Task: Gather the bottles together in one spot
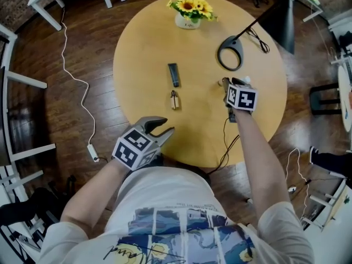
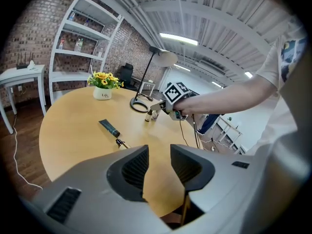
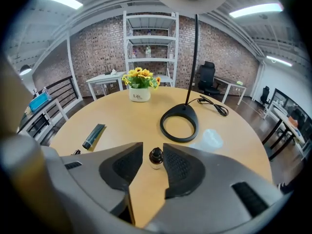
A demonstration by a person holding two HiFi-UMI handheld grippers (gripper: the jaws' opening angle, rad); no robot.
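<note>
A small clear bottle with a black cap stands upright on the round wooden table. My right gripper is open, one jaw on each side of it and neither pad pressing. In the left gripper view a second small bottle seems to stand right beside it. Another small bottle lies on its side mid-table, just in front of a dark tube. My left gripper hangs open and empty at the table's near edge.
A black ring-shaped lamp base sits just beyond the right gripper, its stem rising overhead. A white pot of sunflowers stands at the far edge. A black cable runs off the near edge. White tables, shelves and chairs surround the table.
</note>
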